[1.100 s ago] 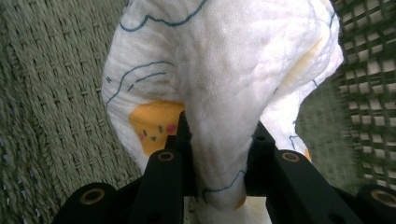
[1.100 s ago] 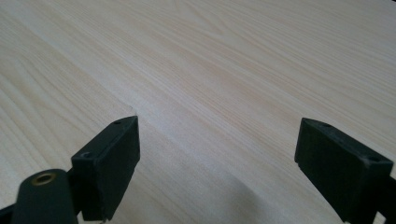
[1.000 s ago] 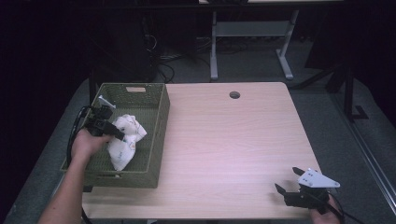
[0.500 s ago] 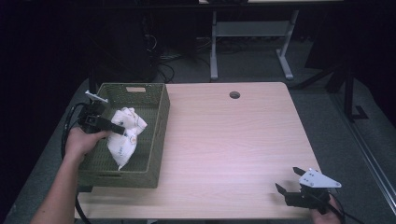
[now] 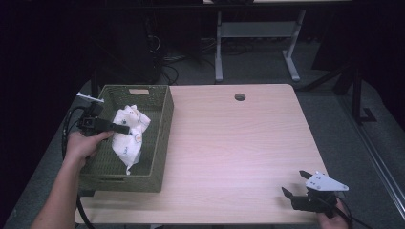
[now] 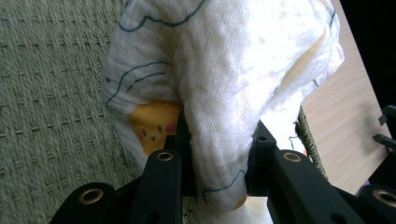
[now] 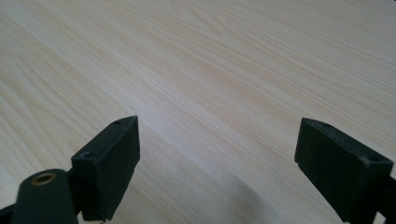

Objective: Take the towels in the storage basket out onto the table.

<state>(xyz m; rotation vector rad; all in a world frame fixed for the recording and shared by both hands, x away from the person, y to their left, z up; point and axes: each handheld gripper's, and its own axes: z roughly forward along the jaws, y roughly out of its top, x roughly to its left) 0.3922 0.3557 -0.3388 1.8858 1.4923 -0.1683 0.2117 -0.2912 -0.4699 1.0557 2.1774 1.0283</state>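
Note:
A crumpled white cloth (image 5: 130,133) with blue lines and yellow patches hangs inside the green woven basket (image 5: 160,138) at the table's left side. My left gripper (image 5: 122,129) is shut on the cloth and holds it up over the basket floor. In the left gripper view the cloth (image 6: 224,84) bulges between the two black jaws, pinched at its lower fold. My right gripper (image 5: 295,185) rests at the table's near right corner, open, with nothing between its jaws. The right gripper view has my right gripper (image 7: 217,163) wide apart over bare wood.
The light wooden table (image 5: 239,143) has a round cable hole (image 5: 239,97) near its far edge. A black cable (image 5: 67,131) loops off the table's left side by the basket. A grey desk frame (image 5: 253,38) stands on the floor behind.
My left gripper has drawn back to the left and slightly away, lifting the cloth with it inside the basket. The right gripper has stayed put.

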